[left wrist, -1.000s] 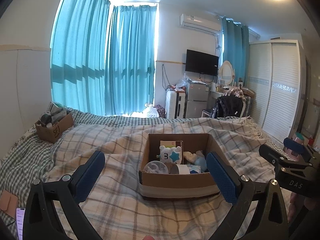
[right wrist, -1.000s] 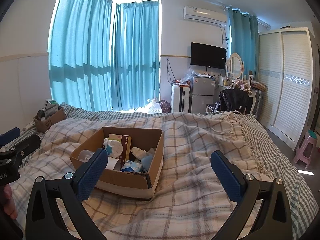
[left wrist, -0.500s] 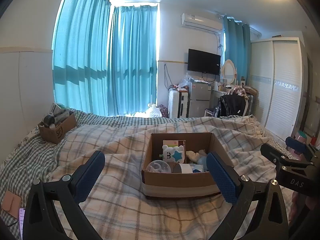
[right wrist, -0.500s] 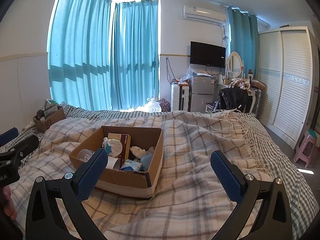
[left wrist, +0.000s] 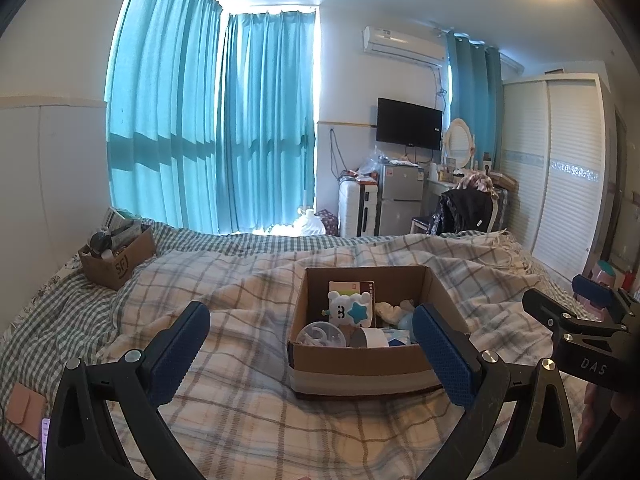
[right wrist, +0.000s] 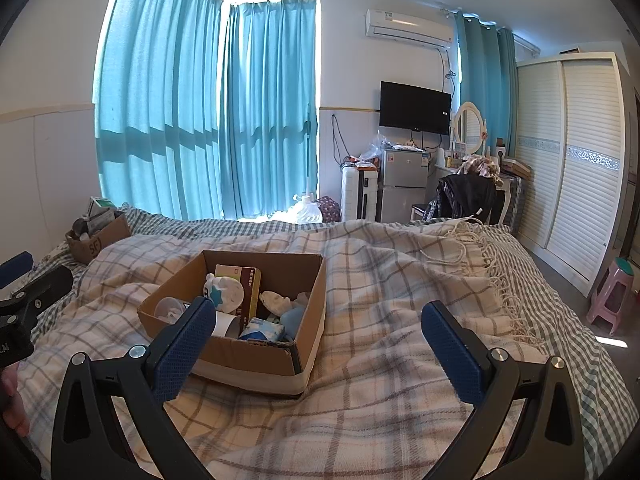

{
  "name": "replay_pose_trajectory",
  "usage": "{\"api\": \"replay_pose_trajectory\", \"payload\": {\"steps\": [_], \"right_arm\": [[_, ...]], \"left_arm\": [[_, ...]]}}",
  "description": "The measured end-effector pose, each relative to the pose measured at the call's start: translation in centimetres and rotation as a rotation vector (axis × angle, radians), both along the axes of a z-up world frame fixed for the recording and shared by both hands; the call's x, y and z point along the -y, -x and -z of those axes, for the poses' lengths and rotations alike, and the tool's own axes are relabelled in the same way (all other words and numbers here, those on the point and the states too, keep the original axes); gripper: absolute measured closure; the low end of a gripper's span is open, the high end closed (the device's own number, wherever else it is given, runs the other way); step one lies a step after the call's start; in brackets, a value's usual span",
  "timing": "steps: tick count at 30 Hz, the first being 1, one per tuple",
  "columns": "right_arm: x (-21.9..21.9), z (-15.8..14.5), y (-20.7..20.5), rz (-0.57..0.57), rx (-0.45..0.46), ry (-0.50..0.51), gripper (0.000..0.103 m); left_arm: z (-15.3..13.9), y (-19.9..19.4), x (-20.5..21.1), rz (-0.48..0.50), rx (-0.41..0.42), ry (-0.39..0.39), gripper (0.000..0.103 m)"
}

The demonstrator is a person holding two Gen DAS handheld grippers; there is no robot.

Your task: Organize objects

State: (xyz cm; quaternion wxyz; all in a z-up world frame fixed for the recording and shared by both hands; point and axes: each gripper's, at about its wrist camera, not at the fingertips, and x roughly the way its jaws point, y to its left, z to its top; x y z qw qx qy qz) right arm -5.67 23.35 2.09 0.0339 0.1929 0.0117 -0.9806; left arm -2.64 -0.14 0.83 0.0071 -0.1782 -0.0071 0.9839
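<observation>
Left gripper [left wrist: 310, 344] and right gripper [right wrist: 318, 338], each with blue-padded jaws spread wide and nothing between them, held above a plaid blanket [right wrist: 392, 364]. Over the last second the left view has drawn slightly nearer the box [left wrist: 362, 364], which now sits a little larger and lower ahead, just inside that gripper's right finger; the right view is almost unchanged, the box lying ahead and to the left, partly behind its left finger. The small change suggests a slow approach or a pause with both tools empty; whether items are about to leave the box or have all been put in cannot be settled from this scene. In the box: a white star toy [left wrist: 349, 311] leaning on a carton [right wrist: 240, 280], a clear round lid [left wrist: 323, 335], a tape roll [left wrist: 370, 338], a blue pack [right wrist: 262, 330] and pale soft items, loosely heaped. Far ahead-left of both grippers, a second box [left wrist: 116, 258] full of bottles stands at the blanket's edge on a green checked sheet [left wrist: 52, 312]. Beyond the bed: teal curtains [right wrist: 208, 112], a wall television [right wrist: 414, 108], a small fridge [right wrist: 402, 186], an air conditioner [right wrist: 408, 28], and a louvred wardrobe [right wrist: 576, 152] far ahead-right.
</observation>
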Motion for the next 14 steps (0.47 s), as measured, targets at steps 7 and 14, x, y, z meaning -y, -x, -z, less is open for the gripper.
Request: {"api": "replay_pose_trajectory", "payload": {"steps": [7, 14], "right_arm": [[-0.05, 0.07, 0.02, 0.000, 0.002, -0.001, 0.000], [-0.06, 0.20, 0.10, 0.001, 0.004, -0.001, 0.000]], "left_arm": [[0.08, -0.07, -0.09, -0.001, 0.002, 0.009, 0.000], [0.23, -0.25, -0.22, -0.009, -0.006, 0.011, 0.000]]}}
